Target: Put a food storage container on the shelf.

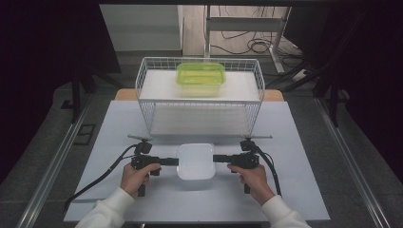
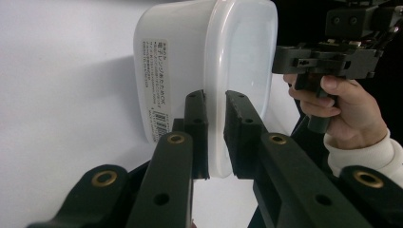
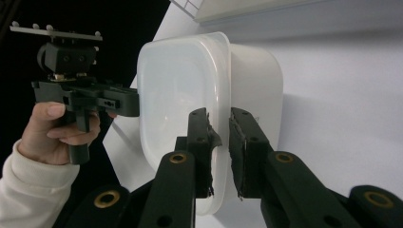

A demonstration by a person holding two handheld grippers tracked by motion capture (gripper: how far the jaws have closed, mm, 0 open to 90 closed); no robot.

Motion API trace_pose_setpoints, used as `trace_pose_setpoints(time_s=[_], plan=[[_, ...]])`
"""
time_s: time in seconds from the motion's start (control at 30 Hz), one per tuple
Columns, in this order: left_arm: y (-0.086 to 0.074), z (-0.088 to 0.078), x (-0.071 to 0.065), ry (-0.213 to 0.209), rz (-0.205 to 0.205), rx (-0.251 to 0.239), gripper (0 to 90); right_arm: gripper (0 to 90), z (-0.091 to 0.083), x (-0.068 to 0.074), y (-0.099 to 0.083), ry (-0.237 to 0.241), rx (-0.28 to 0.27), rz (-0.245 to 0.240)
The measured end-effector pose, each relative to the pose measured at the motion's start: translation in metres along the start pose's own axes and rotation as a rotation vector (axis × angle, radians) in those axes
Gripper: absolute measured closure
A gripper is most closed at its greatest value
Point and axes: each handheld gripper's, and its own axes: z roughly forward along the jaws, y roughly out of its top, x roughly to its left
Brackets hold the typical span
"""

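A white plastic container (image 1: 196,161) with a translucent lid sits on the table between both hands. My left gripper (image 1: 175,161) comes in from its left side and is shut on the lid's rim; in the left gripper view the two pads (image 2: 197,118) pinch the rim of the container (image 2: 190,61). My right gripper (image 1: 216,158) is shut on the opposite rim, and in the right gripper view its jaws clamp the lid edge of the container (image 3: 180,80). A paper label (image 2: 154,85) is stuck on the container's wall.
A white wire rack (image 1: 142,95) stands just behind the container, with a green lidded box (image 1: 200,73) on its top shelf. The pale table top (image 1: 294,190) spreads to both sides. Black cables (image 1: 95,183) trail from the grippers toward the front edge.
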Motion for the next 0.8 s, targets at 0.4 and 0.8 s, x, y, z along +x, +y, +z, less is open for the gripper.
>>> trace_pose_setpoints(time_s=[0.4,0.8], plan=[[0.003,-0.011,-0.019,0.031,0.084,-0.045,80.3,78.6,-0.006,0.015,0.006,0.000,-0.022,-0.091],[0.014,-0.020,-0.037,0.038,0.144,-0.080,80.1,78.7,-0.020,0.030,0.017,0.010,-0.061,-0.175]])
